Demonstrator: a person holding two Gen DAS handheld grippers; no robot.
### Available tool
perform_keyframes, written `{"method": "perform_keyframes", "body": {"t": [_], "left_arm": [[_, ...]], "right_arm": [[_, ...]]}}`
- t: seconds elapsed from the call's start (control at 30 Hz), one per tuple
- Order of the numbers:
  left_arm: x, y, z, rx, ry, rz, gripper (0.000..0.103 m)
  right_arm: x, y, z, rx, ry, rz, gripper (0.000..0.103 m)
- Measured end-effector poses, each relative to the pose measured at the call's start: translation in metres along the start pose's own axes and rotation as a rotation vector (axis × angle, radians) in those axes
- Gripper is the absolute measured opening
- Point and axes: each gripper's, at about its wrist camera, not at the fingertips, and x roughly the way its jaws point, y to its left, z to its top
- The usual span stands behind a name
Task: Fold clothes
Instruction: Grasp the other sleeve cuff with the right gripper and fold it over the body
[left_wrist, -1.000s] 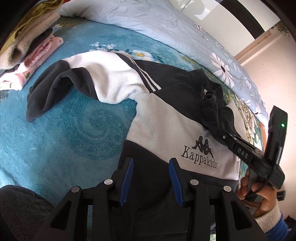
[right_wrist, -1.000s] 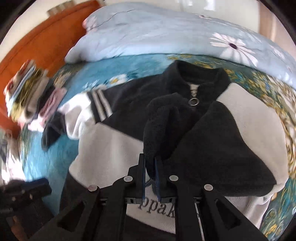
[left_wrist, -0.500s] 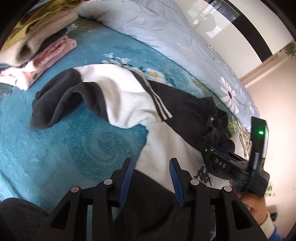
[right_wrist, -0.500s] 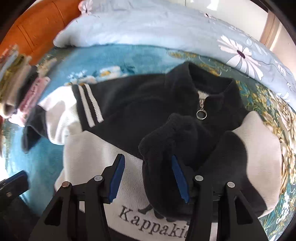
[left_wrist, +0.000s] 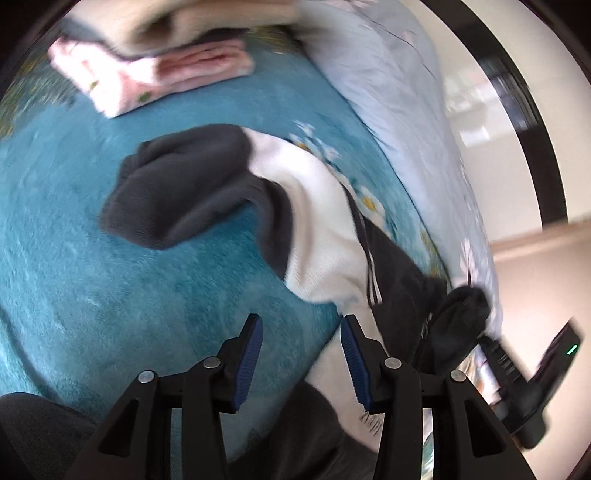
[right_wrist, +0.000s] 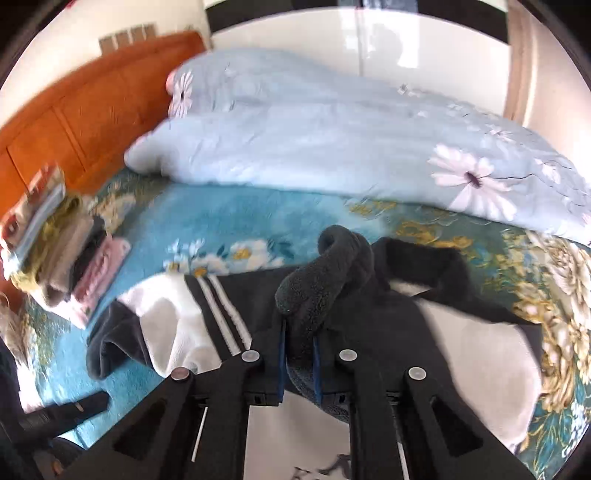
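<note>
A black and white fleece jacket (left_wrist: 325, 221) lies spread on the teal bed blanket (left_wrist: 92, 295). Its left sleeve with a dark cuff (left_wrist: 173, 192) stretches out to the side. My left gripper (left_wrist: 301, 354) is open and empty, low over the blanket beside the jacket's body edge. In the right wrist view the jacket (right_wrist: 461, 350) shows its collar and striped shoulder. My right gripper (right_wrist: 298, 354) is shut on the dark cuff of the right sleeve (right_wrist: 325, 280) and holds it lifted above the jacket's chest. The right gripper also shows in the left wrist view (left_wrist: 517, 373).
A stack of folded clothes (right_wrist: 55, 243) sits at the left by the orange headboard (right_wrist: 74, 118); it also shows in the left wrist view (left_wrist: 159, 62). A pale blue flowered duvet (right_wrist: 332, 140) lies bunched across the far side of the bed.
My right gripper has closed on the right sleeve cuff and lifted it. My left gripper has swung left, toward the outstretched left sleeve, still open.
</note>
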Motion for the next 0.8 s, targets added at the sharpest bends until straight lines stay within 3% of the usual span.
{"method": "perform_keyframes", "body": {"t": [0.2, 0.27, 0.37, 0.5, 0.57, 0.63, 0.73, 0.8], "left_arm": [[-0.014, 0.043, 0.040, -0.159, -0.088, 0.071, 0.052], [-0.019, 0.058, 0.049, -0.207, -0.106, 0.086, 0.057], [-0.017, 0.085, 0.051, -0.364, -0.090, 0.025, 0.060], [0.003, 0.103, 0.045, -0.508, -0.035, -0.057, 0.060], [0.006, 0.105, 0.046, -0.524, -0.055, -0.029, 0.060], [0.002, 0.109, 0.048, -0.539, -0.083, 0.057, 0.060], [0.002, 0.117, 0.048, -0.572, -0.107, 0.081, 0.060], [0.011, 0.122, 0.050, -0.610, -0.090, 0.054, 0.060]], "right_arm": [[0.011, 0.005, -0.017, -0.012, 0.048, 0.010, 0.018], [0.014, 0.006, -0.023, -0.016, 0.063, 0.013, 0.039], [0.019, 0.008, -0.032, -0.022, 0.086, 0.017, 0.050], [0.011, 0.008, -0.040, -0.020, 0.096, 0.014, 0.052], [0.007, 0.008, -0.043, -0.033, 0.099, 0.002, 0.052], [0.004, 0.006, -0.045, -0.032, 0.103, -0.003, 0.052], [0.001, -0.003, -0.051, 0.004, 0.115, -0.002, 0.052], [0.002, -0.009, -0.056, 0.036, 0.127, -0.003, 0.052]]}}
